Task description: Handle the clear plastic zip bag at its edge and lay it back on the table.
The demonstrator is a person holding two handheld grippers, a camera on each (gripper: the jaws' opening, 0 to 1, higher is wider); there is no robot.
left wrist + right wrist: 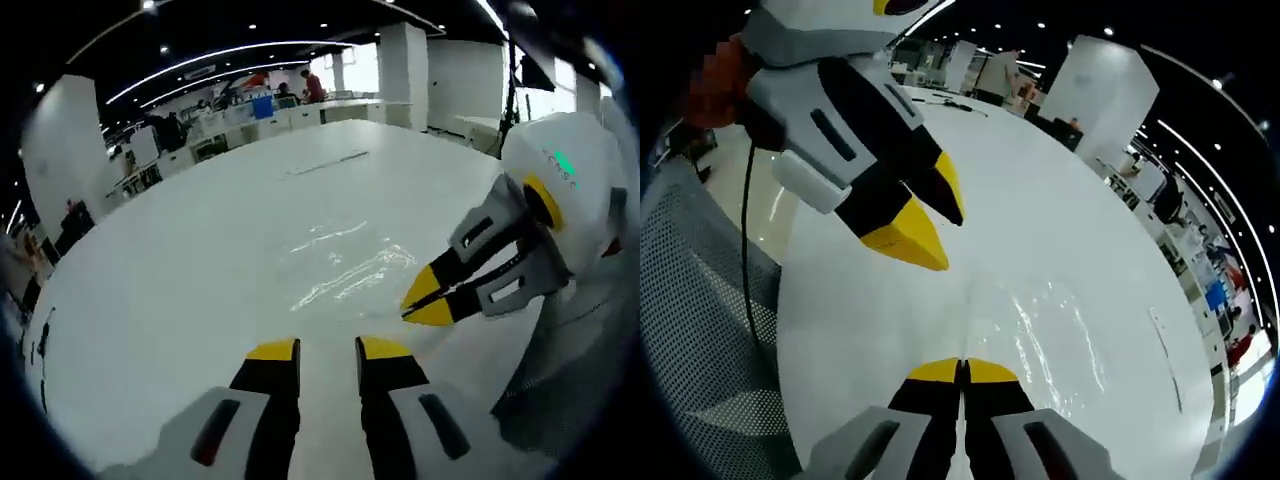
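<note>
Zip bag, clear and nearly invisible but for its glinting creases, lies flat on the white counter, and every place below is given relative to it. In the left gripper view the left tool sits just short of the bag's near edge, its yellow-tipped jaws a narrow gap apart and holding nothing. The right tool comes in at the bag's right edge with its tips drawn together; whether film is caught between them cannot be told. In the right gripper view the right tool has its tips pressed shut right at the bag, while the left tool hovers beyond the bag's far side. The risk, judging from this, is a false pinch: thin slick film can slip free of shut tips, or the tips may scrape the counter and only push the bag along, crumpling it
</note>
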